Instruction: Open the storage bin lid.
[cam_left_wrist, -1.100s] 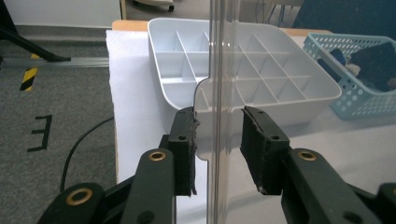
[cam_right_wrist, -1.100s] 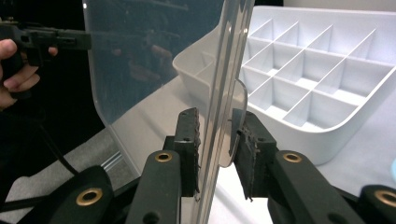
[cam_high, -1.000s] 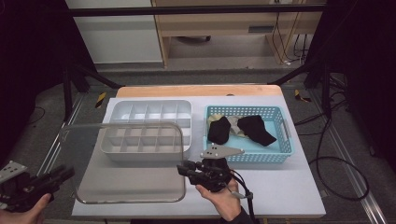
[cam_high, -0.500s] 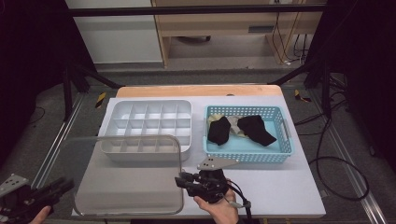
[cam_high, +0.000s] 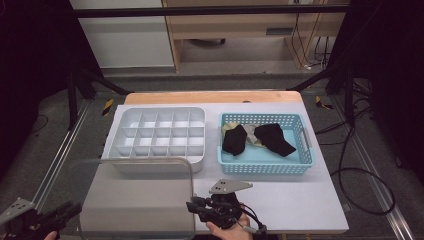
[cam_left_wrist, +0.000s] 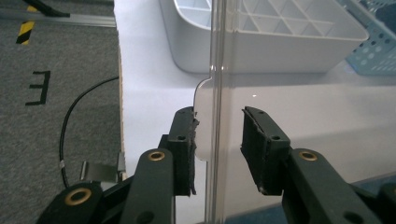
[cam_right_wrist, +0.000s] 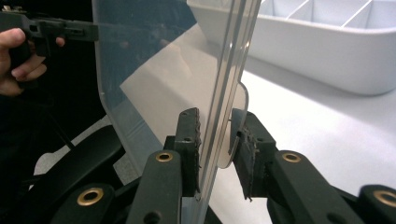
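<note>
In front of the white compartment tray (cam_high: 156, 137), the clear lid (cam_high: 137, 200) has been lowered since a second ago and is held level between both tools, apparently for setting down. The left tool (cam_high: 60, 215) and right tool (cam_high: 197, 207) are each clamped on a lid edge. The tray's compartments are empty; dark socks (cam_high: 272, 139) are held in the blue basket (cam_high: 265, 165) beside it.

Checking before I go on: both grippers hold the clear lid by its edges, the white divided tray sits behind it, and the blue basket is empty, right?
Not quite. The blue basket holds dark cloth pieces, as the high view shows. The rest stands.
</note>
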